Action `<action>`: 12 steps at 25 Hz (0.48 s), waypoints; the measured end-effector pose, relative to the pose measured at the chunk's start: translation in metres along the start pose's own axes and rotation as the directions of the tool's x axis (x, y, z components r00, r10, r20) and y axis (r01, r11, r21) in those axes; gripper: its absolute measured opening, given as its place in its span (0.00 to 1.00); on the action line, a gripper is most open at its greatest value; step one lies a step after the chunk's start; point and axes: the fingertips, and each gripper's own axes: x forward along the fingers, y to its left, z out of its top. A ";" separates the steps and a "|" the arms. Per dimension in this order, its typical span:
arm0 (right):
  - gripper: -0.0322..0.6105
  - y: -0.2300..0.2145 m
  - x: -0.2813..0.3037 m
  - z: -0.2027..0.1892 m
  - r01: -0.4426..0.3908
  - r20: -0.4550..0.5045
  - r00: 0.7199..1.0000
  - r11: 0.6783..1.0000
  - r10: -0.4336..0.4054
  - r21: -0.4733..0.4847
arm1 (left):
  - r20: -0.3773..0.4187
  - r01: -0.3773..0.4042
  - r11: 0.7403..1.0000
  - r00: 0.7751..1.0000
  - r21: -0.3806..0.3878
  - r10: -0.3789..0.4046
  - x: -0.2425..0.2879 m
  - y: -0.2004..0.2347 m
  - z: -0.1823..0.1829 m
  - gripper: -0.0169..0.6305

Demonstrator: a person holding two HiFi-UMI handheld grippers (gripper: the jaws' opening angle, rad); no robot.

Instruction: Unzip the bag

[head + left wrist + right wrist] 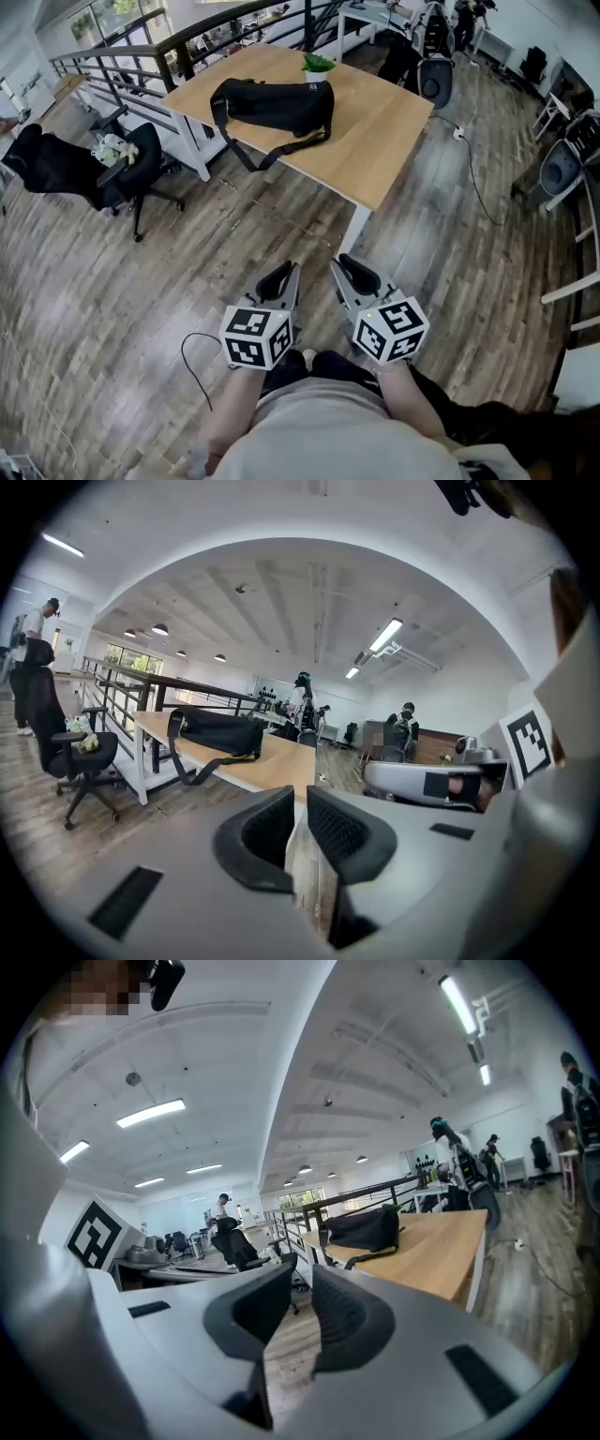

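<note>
We're in an open-plan office, grey-brown plank floor (141, 281) underfoot and a dark railing (141, 56) along the far side. One light wooden table (375, 141) stands ahead, and on it lies one black bag (277, 103), on its side near the far left corner, its strap (272, 155) trailing over the tabletop. The bag looks closed (what's inside doesn't show). Just behind it sits one small potted plant (317, 66), green leaves in a white pot. One black office chair (75, 169) stands left of the table. Two grippers are held low over the floor, well short of the table. The left gripper (278, 278) has its jaws a narrow slit apart with nothing between them. The right gripper (356, 275) has its jaws spread wider and also holds nothing.
</note>
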 end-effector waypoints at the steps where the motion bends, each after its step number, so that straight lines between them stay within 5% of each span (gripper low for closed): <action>1: 0.17 -0.002 -0.001 -0.001 -0.001 -0.005 1.000 1.000 0.001 -0.002 | 0.000 -0.007 1.000 1.000 -0.002 0.007 0.002 0.000 -0.001 0.08; 12: 0.19 -0.025 0.007 -0.002 0.008 -0.016 1.000 1.000 -0.007 0.012 | -0.037 -0.017 1.000 0.999 0.000 0.017 0.031 -0.002 -0.006 0.23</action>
